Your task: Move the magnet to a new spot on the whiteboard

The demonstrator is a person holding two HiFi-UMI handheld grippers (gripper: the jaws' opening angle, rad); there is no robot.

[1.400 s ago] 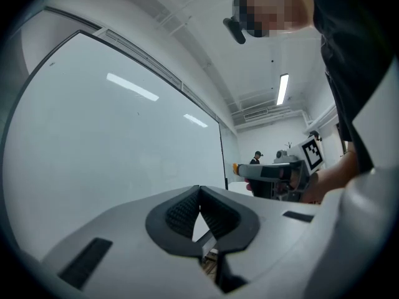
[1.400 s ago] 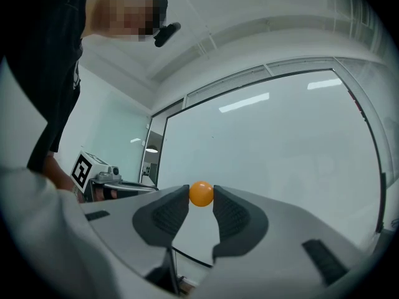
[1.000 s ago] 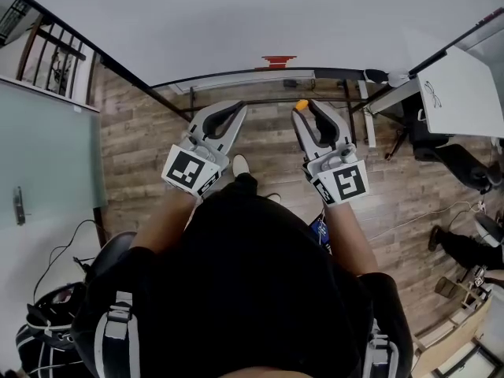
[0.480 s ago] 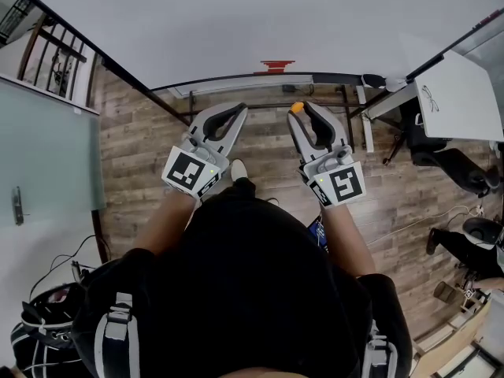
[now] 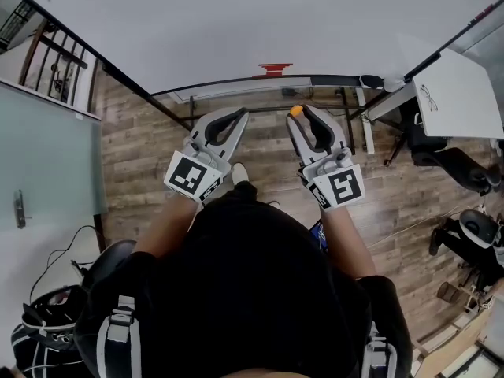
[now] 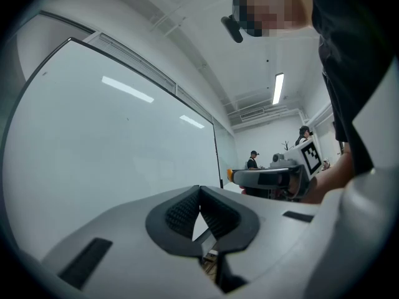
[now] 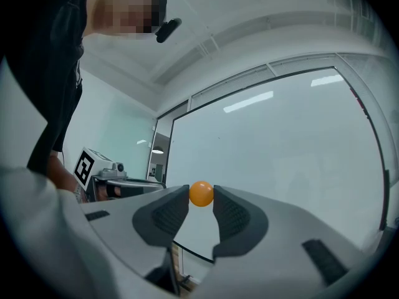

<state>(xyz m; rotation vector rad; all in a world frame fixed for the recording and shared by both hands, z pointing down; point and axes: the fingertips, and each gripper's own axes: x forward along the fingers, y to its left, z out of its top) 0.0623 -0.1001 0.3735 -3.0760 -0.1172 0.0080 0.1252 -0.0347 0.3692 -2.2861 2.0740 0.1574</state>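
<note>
A small round orange magnet sits pinched between the tips of my right gripper, held in the air in front of the whiteboard. From the head view the same orange magnet shows at the tip of the right gripper, just short of the whiteboard and its lower rail. My left gripper hangs beside it on the left, its jaw tips together and nothing between them. The left gripper points along the blank whiteboard.
A red item sits on the whiteboard's bottom edge near the tray. A second board with a drawing stands at the right, with office chairs below it. Wooden floor lies underneath; people stand far off.
Both grippers have shifted slightly up and towards the whiteboard; the right one still carries the orange magnet. The view has drifted a little.
</note>
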